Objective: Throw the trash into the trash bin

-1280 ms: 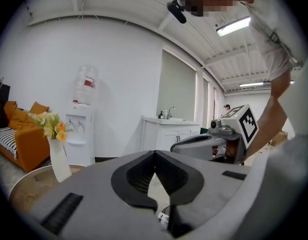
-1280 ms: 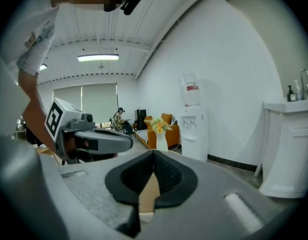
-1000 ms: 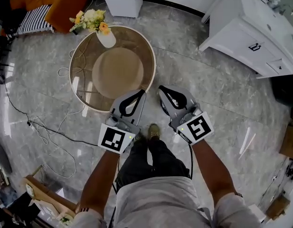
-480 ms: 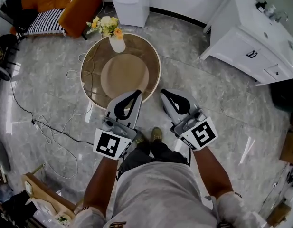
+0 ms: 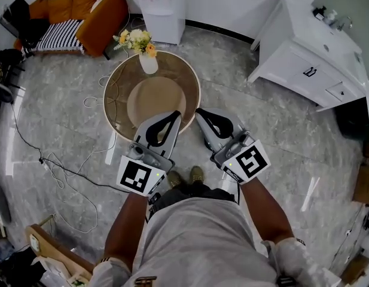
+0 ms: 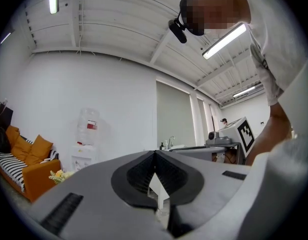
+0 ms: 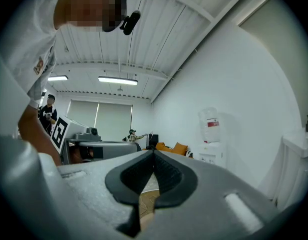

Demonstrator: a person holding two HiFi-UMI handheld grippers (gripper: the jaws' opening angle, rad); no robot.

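- Grey, marble-patterned floor (image 5: 280,136) is seen from steeply above, with a person's two forearms reaching forward over it.
- The left gripper (image 5: 177,113) is held with its tips over the near edge of a round table (image 5: 121,76). In the left gripper view its jaws are seen closed tip to tip, and nothing is gripped between them.
- The right gripper (image 5: 198,110) is held just beside the left one, near the same edge of the table. In the right gripper view its jaws are likewise seen pressed together at the tips, with nothing held.
- The two grippers are angled slightly toward each other, tips close but apart.
- A white vase (image 5: 148,63) with yellow and orange flowers (image 5: 136,39) stands upright on the far side of the brown, glassy tabletop.
- A white water dispenser (image 5: 162,5) stands against the wall beyond the table, and an orange sofa (image 5: 94,11) is placed to its left.
- A white cabinet (image 5: 304,58) with drawers is seen at the upper right.
- A thin cable (image 5: 58,160) lies looped across the floor to the left of the table.
- The person's shoes (image 5: 196,174) are seen below the grippers.
- No item in these views can be told to be the trash. A dark rounded object (image 5: 356,117) sits at the right edge beside the cabinet, but it cannot be told whether it is the bin.
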